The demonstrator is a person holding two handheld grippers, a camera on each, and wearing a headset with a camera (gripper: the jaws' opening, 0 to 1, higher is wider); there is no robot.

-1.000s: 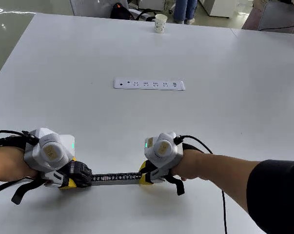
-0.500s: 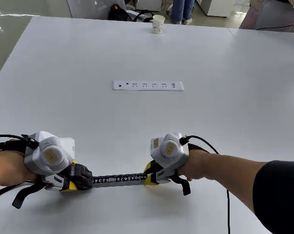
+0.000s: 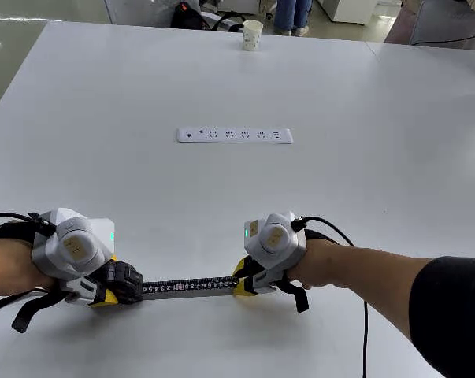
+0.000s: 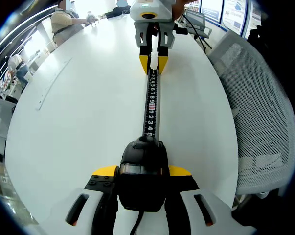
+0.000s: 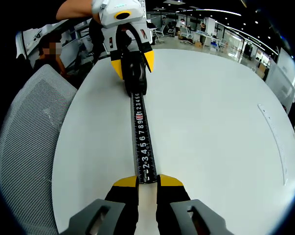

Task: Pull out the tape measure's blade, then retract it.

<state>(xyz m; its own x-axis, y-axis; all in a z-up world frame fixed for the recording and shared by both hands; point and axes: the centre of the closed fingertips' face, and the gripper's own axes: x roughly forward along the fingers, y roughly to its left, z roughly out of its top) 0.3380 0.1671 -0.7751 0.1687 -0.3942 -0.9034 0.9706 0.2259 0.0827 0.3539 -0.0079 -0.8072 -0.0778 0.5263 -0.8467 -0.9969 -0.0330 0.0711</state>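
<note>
Black plastic forms the body of the tape measure (image 3: 127, 281), which is seen low at the left of the head view, resting on the white table (image 3: 339, 173). It is clamped between the yellow-tipped jaws of the left gripper (image 3: 117, 285). In the left gripper view the body is seen at the lower centre, gripped on both sides by jaws set no wider than the body itself.

The blade (image 3: 188, 286) is drawn out to the right across the bottom of the head view. Whether it touches the table or lies just above it cannot be told. Its dark face is marked with pale numerals, and a red mark is seen partway along it. The blade's free end is pinched by the right gripper (image 3: 239, 281), whose jaws are brought in narrow on it. In the right gripper view that end is seen at the lower centre, caught between the two yellow tips. The two grippers are held well apart, facing each other along the blade.

A white power strip (image 3: 235, 135) is laid near the middle of the head view, well apart from the grippers. A paper cup (image 3: 252, 35) is stood near the top of that frame. A black cable (image 3: 357, 268) is trailed from the right gripper. A grey mesh chair (image 4: 257, 122) is seen at the right of the left gripper view.
</note>
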